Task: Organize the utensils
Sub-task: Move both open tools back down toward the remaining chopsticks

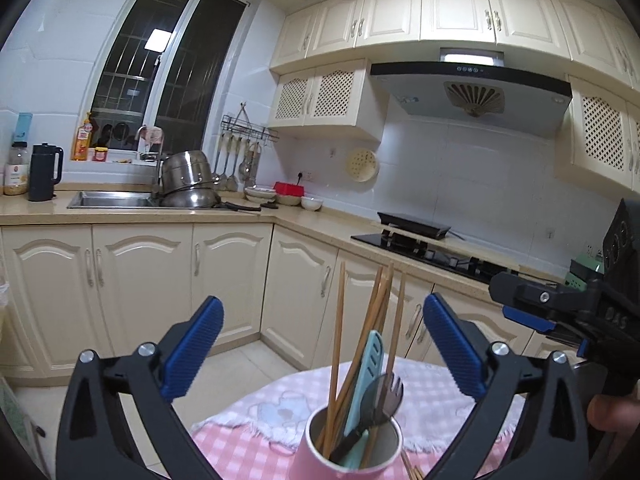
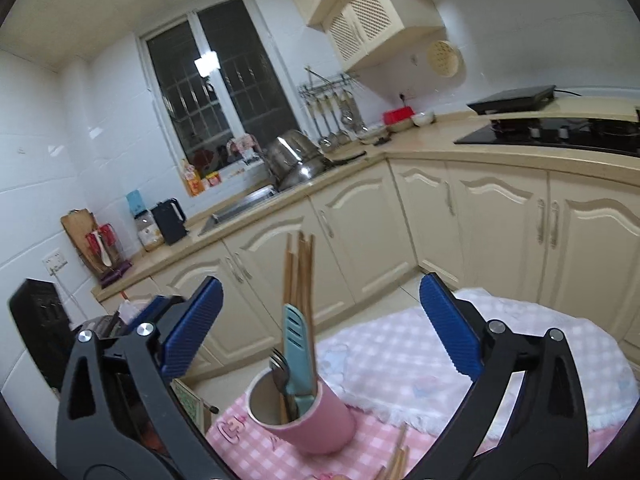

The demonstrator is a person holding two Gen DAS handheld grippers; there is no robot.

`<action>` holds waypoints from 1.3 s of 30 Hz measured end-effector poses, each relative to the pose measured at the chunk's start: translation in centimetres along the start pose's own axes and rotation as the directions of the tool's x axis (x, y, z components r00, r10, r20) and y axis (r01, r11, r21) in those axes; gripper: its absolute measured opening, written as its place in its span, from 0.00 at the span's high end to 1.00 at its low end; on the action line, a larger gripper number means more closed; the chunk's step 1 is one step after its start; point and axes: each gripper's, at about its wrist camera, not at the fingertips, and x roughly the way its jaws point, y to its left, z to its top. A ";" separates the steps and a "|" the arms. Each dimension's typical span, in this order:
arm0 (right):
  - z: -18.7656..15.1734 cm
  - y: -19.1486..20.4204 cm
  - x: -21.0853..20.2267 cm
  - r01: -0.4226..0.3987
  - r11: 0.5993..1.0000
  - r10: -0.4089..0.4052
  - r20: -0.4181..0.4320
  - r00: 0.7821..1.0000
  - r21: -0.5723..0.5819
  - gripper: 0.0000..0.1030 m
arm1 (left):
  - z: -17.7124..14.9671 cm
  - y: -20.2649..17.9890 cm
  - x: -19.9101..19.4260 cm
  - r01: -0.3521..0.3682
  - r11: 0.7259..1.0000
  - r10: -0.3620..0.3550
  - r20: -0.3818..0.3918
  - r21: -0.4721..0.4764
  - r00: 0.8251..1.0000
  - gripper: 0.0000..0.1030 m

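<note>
A pink cup stands on a pink checked tablecloth. It holds several wooden chopsticks, a teal slotted utensil and a dark fork and spoon. My left gripper is open and empty, its blue pads on either side of the utensils above the cup. The right gripper shows at the right edge of the left wrist view. In the right wrist view the cup sits below my open, empty right gripper. More chopsticks lie on the cloth beside the cup.
Cream kitchen cabinets and a counter with a sink, steel pots, a black kettle and a black hob run behind the table. A white towel lies on the cloth.
</note>
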 end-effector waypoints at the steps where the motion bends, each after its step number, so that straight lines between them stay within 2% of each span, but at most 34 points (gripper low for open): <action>1: -0.1 -0.1 -0.3 0.004 1.000 -0.004 -0.004 1.000 0.001 0.06 | 0.1 -0.1 -0.6 -0.004 1.000 0.004 -0.009 0.001 1.000 0.05; 8: -0.8 -0.8 -3.1 0.050 0.999 -0.050 -0.035 0.998 -0.011 0.06 | 0.3 -1.2 -3.5 -0.027 0.998 0.029 -0.037 0.050 0.999 0.05; 15: -2.4 -1.9 -5.4 0.102 0.995 -0.103 -0.091 0.991 -0.010 0.06 | -0.3 -1.8 -5.3 0.000 0.999 0.005 -0.086 0.053 0.996 0.05; 26: -5.8 -4.0 -7.1 0.179 0.984 -0.172 -0.216 0.961 0.011 0.06 | -2.1 -3.2 -6.6 0.002 0.996 0.012 -0.163 0.084 0.986 0.05; 31: -7.7 -4.4 -7.2 0.185 0.983 -0.176 -0.276 0.945 0.007 0.06 | -3.1 -3.9 -6.5 0.002 0.994 0.021 -0.209 0.108 0.978 0.05; 39: -9.7 -5.1 -7.0 0.195 0.981 -0.181 -0.338 0.923 0.007 0.06 | -5.2 -4.8 -5.5 0.020 0.987 0.030 -0.303 0.160 0.953 0.05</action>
